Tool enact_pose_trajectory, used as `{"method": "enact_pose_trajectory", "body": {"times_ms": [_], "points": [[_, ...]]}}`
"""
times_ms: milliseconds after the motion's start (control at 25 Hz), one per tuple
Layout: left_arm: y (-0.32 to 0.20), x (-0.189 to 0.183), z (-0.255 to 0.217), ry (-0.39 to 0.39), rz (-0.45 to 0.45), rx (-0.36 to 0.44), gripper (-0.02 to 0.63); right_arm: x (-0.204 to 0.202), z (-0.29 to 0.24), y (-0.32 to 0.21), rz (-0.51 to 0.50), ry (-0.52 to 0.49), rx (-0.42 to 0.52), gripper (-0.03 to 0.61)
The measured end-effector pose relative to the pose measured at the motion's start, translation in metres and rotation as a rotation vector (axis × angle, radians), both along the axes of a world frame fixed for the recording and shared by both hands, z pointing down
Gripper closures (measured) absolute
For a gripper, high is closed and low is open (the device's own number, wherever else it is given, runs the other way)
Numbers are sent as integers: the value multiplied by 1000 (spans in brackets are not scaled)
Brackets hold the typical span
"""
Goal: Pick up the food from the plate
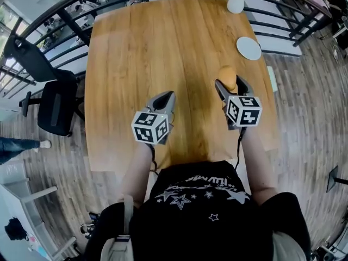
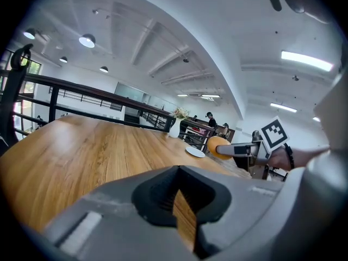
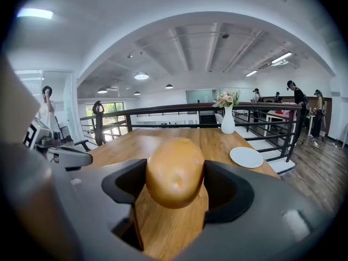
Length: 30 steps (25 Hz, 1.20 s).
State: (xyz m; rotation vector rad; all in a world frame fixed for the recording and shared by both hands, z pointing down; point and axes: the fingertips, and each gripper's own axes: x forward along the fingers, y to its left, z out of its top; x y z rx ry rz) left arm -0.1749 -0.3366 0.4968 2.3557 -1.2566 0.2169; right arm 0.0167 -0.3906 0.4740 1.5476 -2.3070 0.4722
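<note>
A golden-brown oval piece of food sits between the dark pads of my right gripper, which is shut on it and holds it above the wooden table. In the head view the food shows at the right gripper's tip, near the table's right side. The small white plate lies bare further off to the right, also seen as the plate. My left gripper hovers over the table's near middle, its jaws together with nothing between them.
A white vase with flowers stands at the table's far right corner. A black railing runs round the table's far sides. A black office chair stands at the left. Several people stand far behind the railing.
</note>
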Motion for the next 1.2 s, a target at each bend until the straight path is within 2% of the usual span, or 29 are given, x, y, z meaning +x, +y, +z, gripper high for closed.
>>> {"method": "enact_pose_trajectory", "body": {"times_ms": [120,360,560,960,1200], "points": [[4,0,5,-2,-10,-8,612,-4,6,6,-32,16,4,247],[16,10,4,-16,-19,-19,612,-6,4,25,-69,-26,7,247],[36,35,-2,-25,-19,-11,612,12,-2,51,-98,-16,27,246],[93,74,-18,-36,-41,11,612,53,-14,107,-110,-64,44,245],[129,85,-22,-49,-65,15,612,65,-15,135,-133,-104,41,245]]}}
